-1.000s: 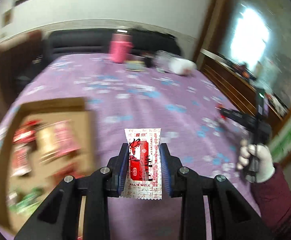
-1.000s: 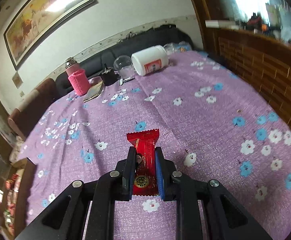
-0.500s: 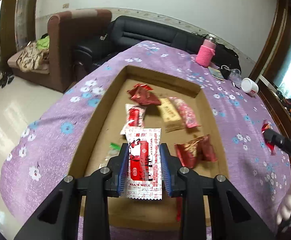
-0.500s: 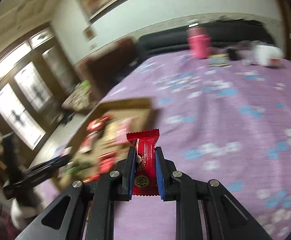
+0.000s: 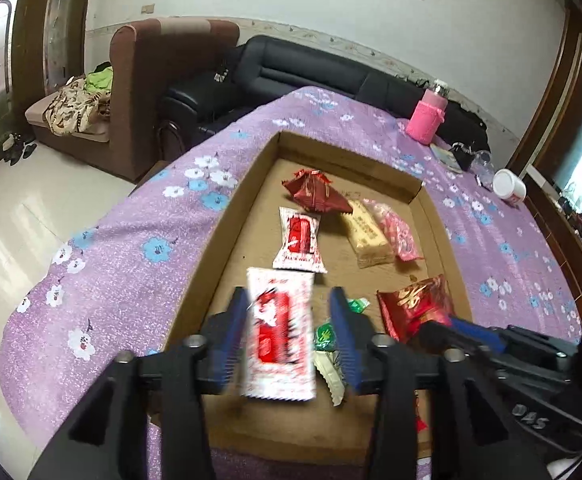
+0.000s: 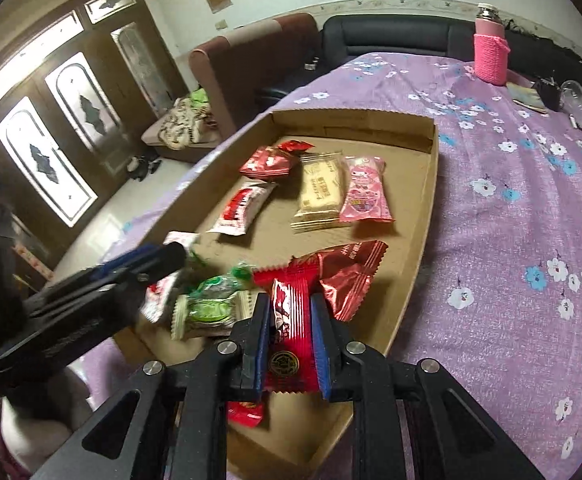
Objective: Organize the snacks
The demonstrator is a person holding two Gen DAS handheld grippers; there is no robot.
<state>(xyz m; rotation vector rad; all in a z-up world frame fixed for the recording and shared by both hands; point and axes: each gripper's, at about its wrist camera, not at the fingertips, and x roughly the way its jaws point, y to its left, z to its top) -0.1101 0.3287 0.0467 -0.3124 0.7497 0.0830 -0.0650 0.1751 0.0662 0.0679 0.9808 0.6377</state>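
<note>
We have both grippers over the cardboard tray [image 5: 219, 240] on the purple floral cloth [image 5: 131, 240]; left gripper [image 5: 291, 332] has its jaws spread, wider than the white-and-red packet [image 5: 279, 332] between them; packet is motion-blurred, left edge near the left pad, clear gap to the right pad, so we cannot tell whether it touches anything; its long axis runs along the fingers, top end pointing to the far tray wall; right gripper [image 6: 289, 334] is clamped on a red packet [image 6: 291, 320], long axis also along the fingers, crimped top end forward over the tray; left view alone shows the spread jaws and the right tool's fingertips [image 5: 443, 326] coming in beside the red foil bag [image 5: 415, 312]; right view alone shows the left tool [image 6: 139, 268] from the side, plus the green candies [image 6: 211, 300] under it and a small red piece [image 6: 245, 412] by the near tray edge; a second white-and-red packet [image 5: 299, 240], a beige bar [image 6: 319, 190] and a pink packet [image 6: 365, 192] lie mid-tray, a dark red bag [image 5: 315, 192] nearer the far wall; bare cardboard is left along the far wall and the right side wall; tray's left wall sits close to the table edge, floor beyond; right of the tray the cloth is open, with the pink bottle [image 6: 491, 54] and white jar [image 5: 509, 186] well apart at the far end.
</note>
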